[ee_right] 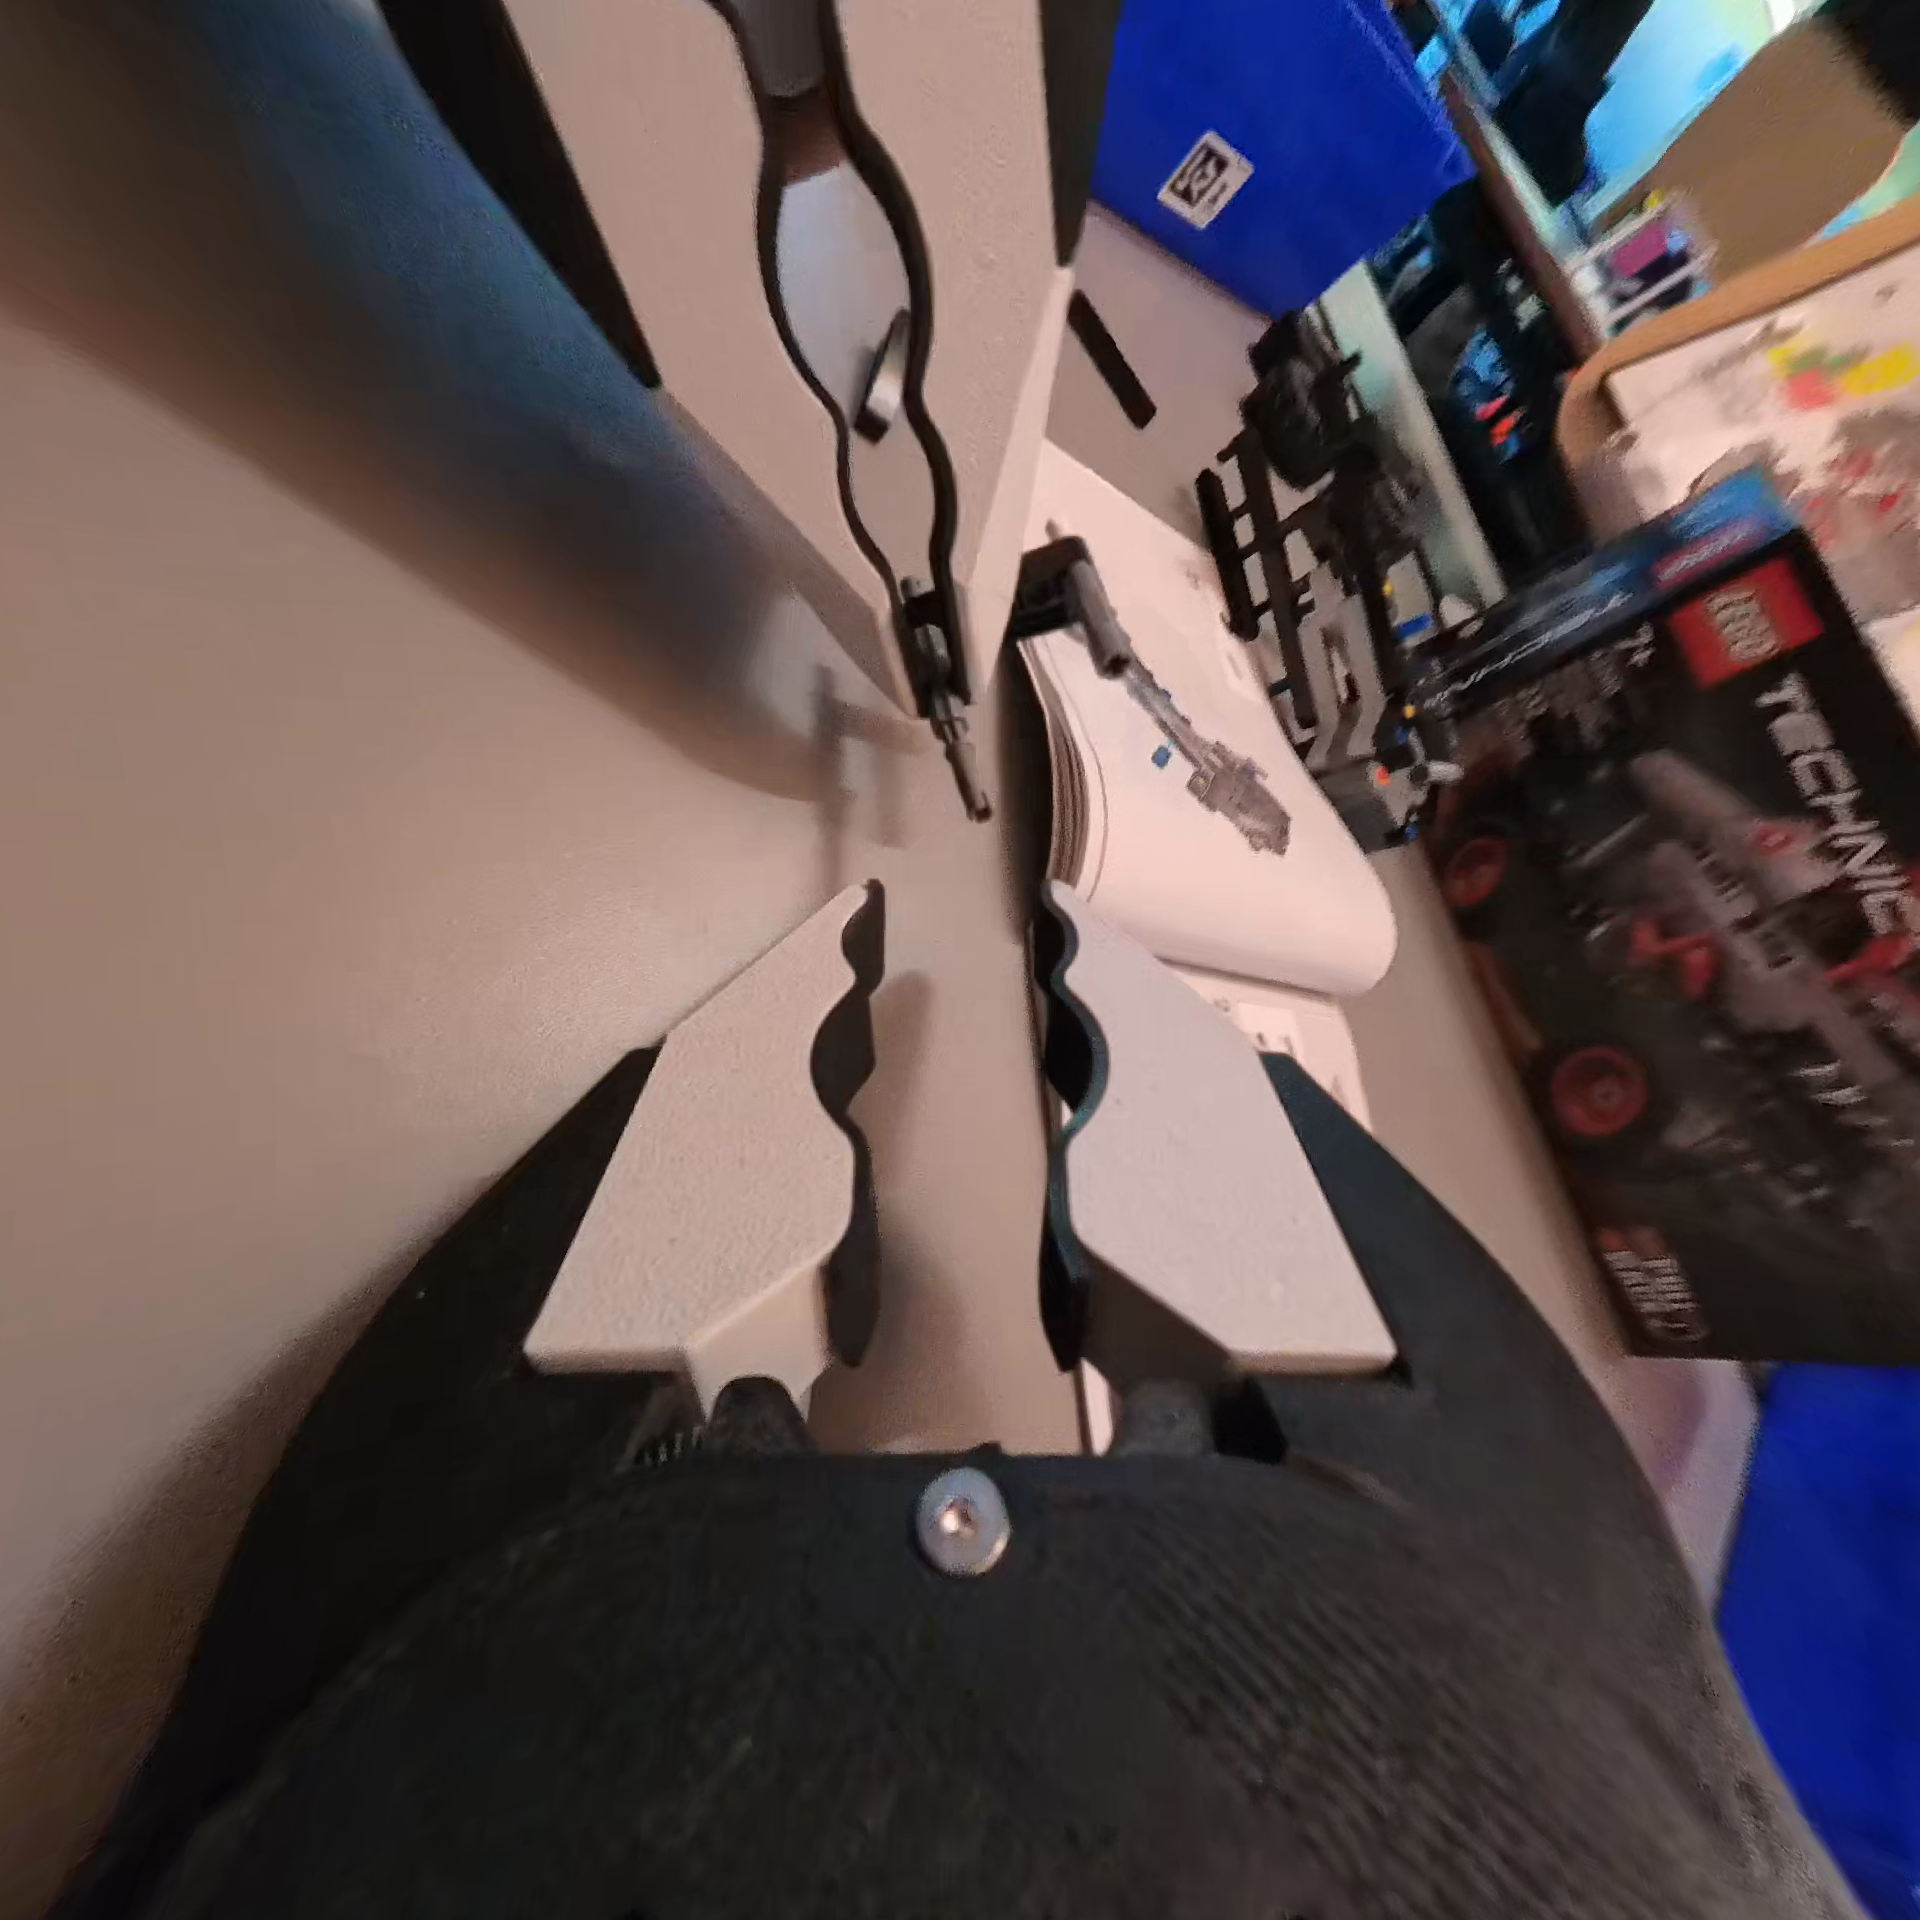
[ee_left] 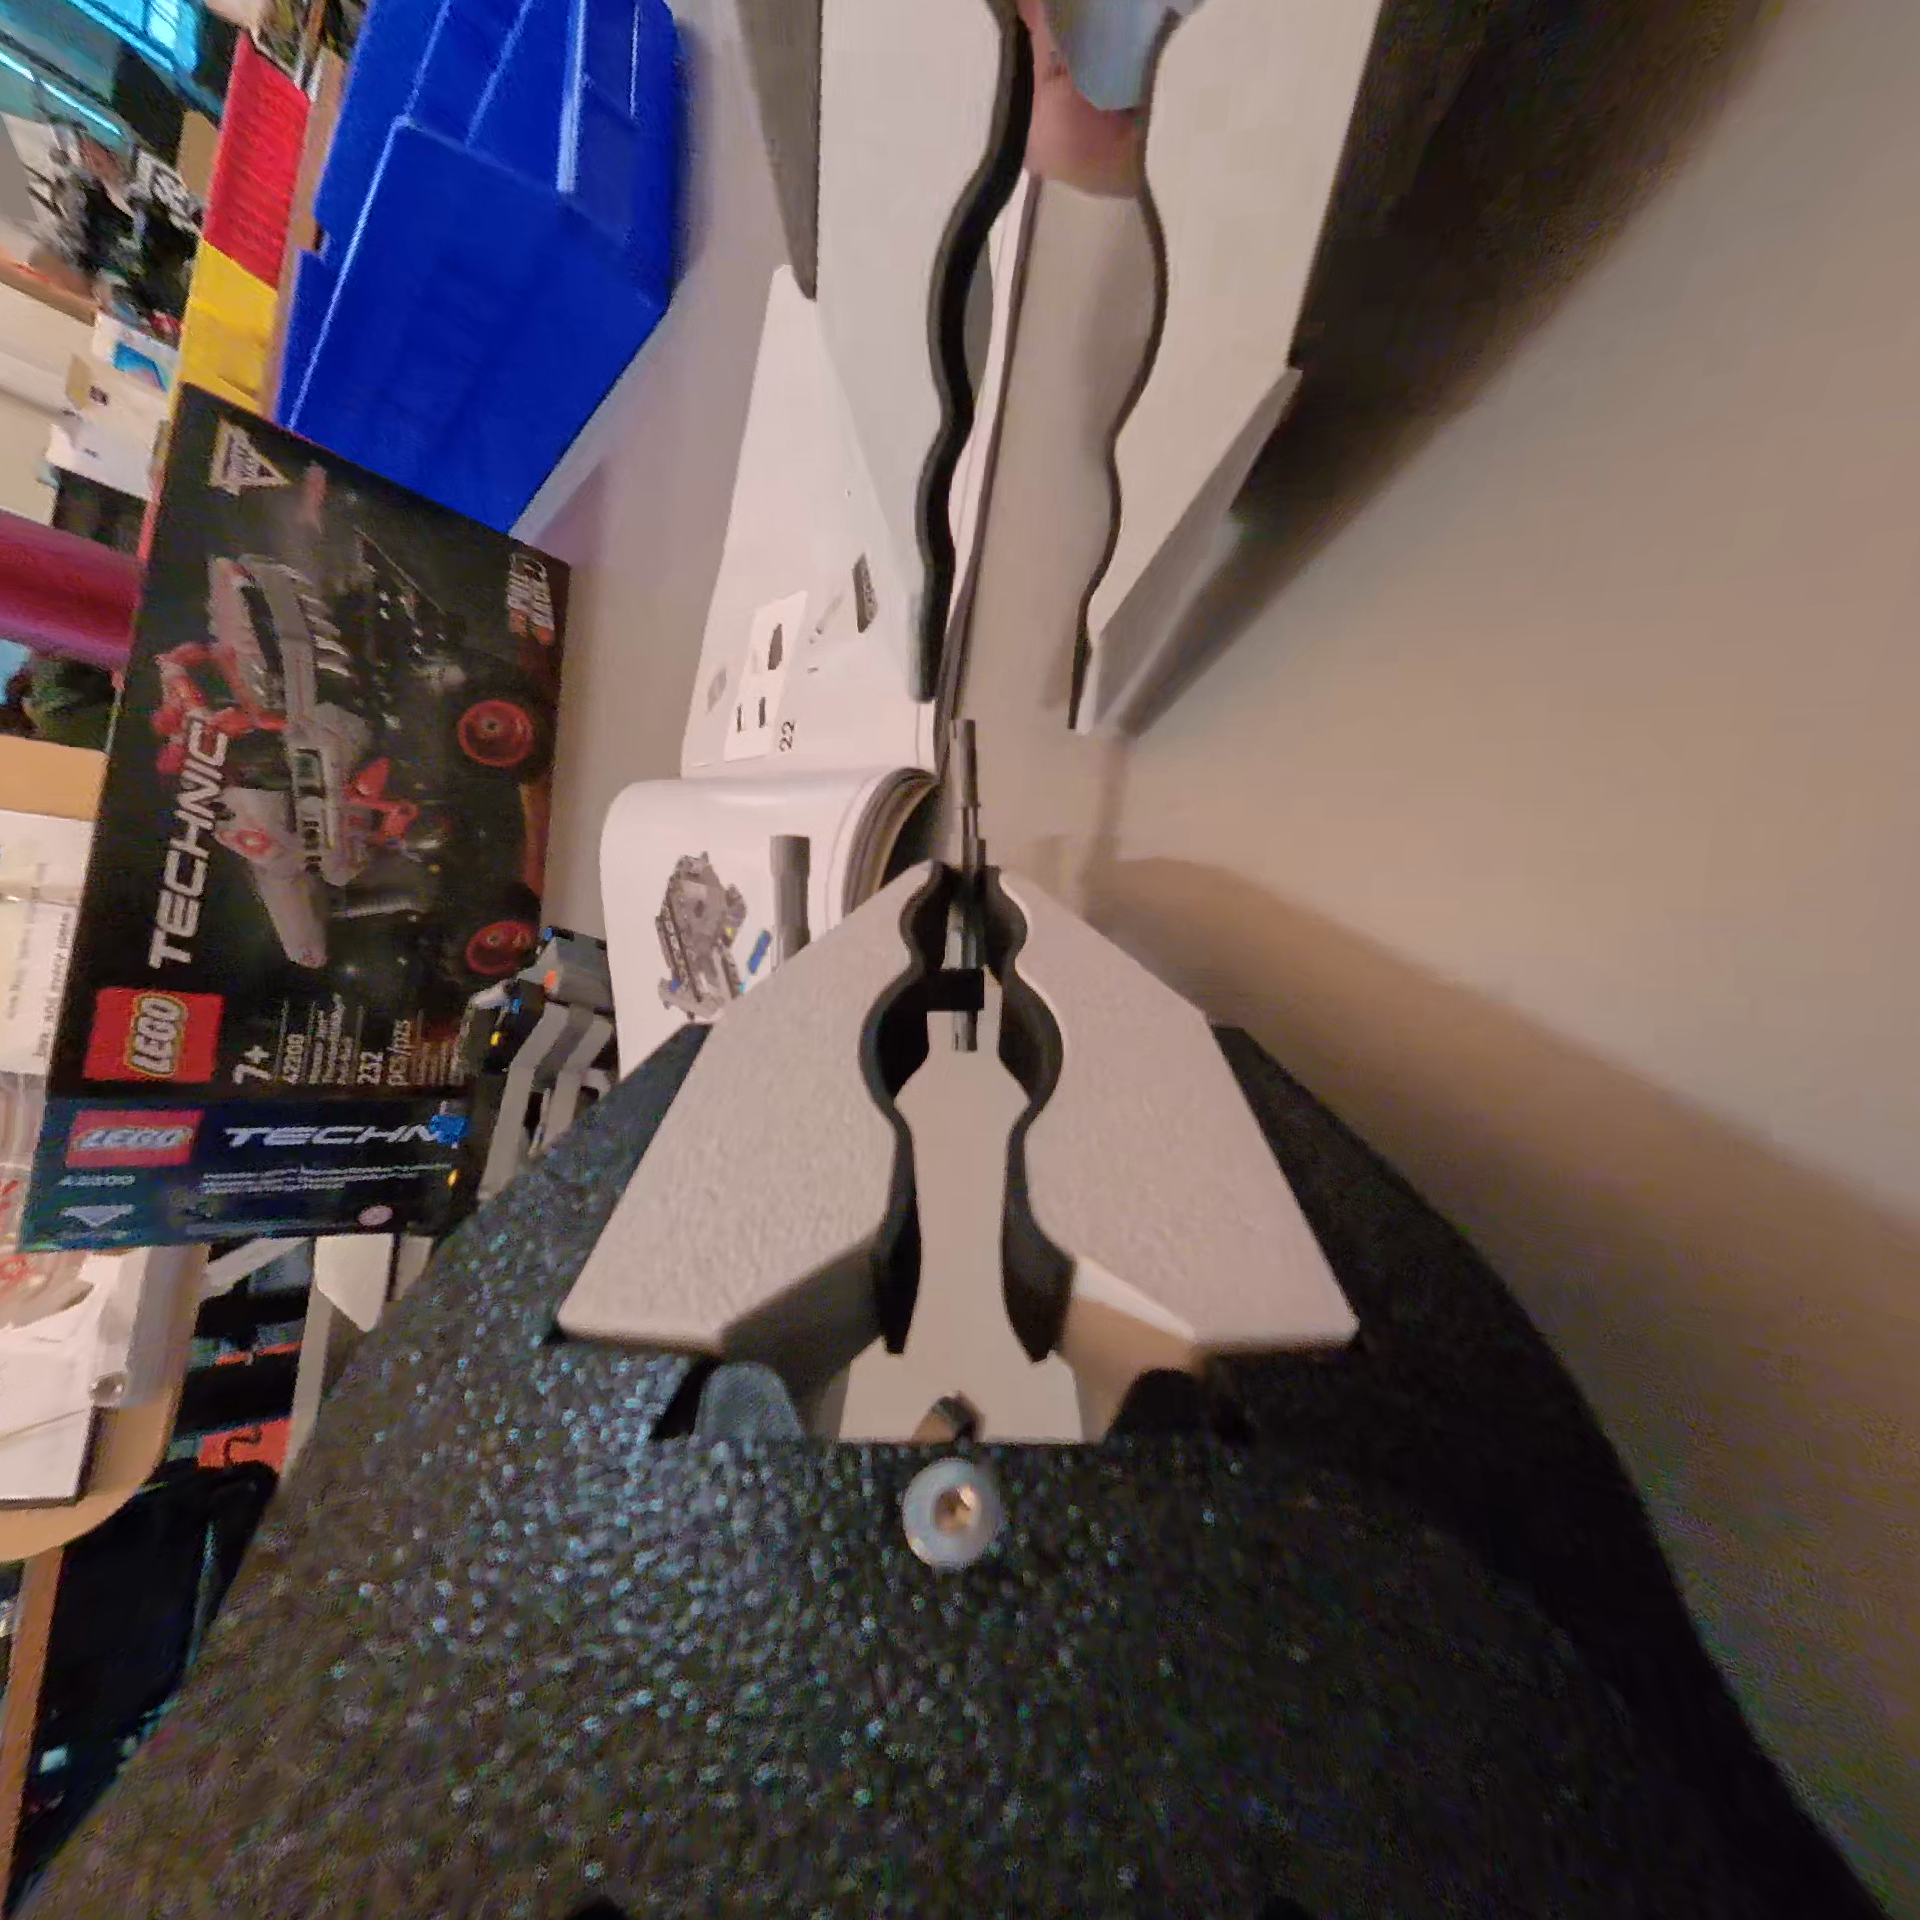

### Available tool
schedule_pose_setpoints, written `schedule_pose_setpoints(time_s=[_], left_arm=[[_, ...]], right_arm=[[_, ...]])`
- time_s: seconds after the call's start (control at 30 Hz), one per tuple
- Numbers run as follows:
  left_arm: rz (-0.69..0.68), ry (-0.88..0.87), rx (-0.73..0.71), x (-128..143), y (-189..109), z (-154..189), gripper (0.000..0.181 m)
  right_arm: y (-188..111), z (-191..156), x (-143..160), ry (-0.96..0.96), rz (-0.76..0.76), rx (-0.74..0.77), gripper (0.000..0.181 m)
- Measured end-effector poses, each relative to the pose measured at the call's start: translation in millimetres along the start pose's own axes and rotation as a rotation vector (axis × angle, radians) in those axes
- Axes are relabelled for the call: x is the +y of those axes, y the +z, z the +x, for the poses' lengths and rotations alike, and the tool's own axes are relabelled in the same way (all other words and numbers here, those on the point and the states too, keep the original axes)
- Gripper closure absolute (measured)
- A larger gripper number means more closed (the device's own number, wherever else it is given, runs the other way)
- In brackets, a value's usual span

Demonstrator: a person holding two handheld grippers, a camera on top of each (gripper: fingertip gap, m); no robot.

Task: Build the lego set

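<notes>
Left gripper [ee_left: 961, 894] jaws clamp a black axle [ee_left: 964, 831], right gripper [ee_right: 956, 914] jaws gape, beside the booklet [ee_right: 1195, 831].

My right claw [ee_left: 1023, 665] cut off by top edge in left wrist view. Thin dark axle piece [ee_left: 966, 914] partly hidden between my left claw [ee_left: 971, 883] fingers. Blue plastic bin [ee_right: 1268, 135] cropped at top edge. Black printed cardboard box [ee_right: 1704, 935] blurred, cropped at right edge. Dark and grey partly built model [ee_left: 551, 997] half hidden behind my claw. Shelf clutter far left too blurred to tell.
</notes>
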State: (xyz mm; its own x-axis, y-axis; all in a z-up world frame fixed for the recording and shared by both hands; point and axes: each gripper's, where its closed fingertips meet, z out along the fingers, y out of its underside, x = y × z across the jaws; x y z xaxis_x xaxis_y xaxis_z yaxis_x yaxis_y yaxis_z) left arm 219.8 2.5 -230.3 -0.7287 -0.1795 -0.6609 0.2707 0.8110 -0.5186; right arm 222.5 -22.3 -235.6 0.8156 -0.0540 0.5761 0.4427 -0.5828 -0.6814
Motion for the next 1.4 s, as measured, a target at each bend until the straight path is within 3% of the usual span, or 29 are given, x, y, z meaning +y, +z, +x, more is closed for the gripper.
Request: schedule_pose_setpoints(time_s=[0.27,0.47,0.67,0.9,1.03,1.4], left_arm=[[-0.069,0.021,0.004,15,4,3,0.177],[-0.069,-0.061,0.047,15,6,4,0.177],[-0.088,-0.081,0.046,20,6,6,0.177],[-0.116,0.078,-0.007,20,7,5,0.177],[-0.084,-0.013,0.022,19,8,5,0.177],[-0.086,-0.015,0.036,18,8,5,0.177]], right_arm=[[16,7,-1,-0.227,-0.083,0.146,0.155],[28,6,-1,-0.376,-0.162,0.208,0.179],[33,3,1,-0.422,-0.235,0.197,0.180],[35,3,3,-0.422,-0.269,0.199,0.180],[35,3,4,-0.400,-0.269,0.189,0.180],[37,3,2,-0.394,-0.276,0.191,0.180]])
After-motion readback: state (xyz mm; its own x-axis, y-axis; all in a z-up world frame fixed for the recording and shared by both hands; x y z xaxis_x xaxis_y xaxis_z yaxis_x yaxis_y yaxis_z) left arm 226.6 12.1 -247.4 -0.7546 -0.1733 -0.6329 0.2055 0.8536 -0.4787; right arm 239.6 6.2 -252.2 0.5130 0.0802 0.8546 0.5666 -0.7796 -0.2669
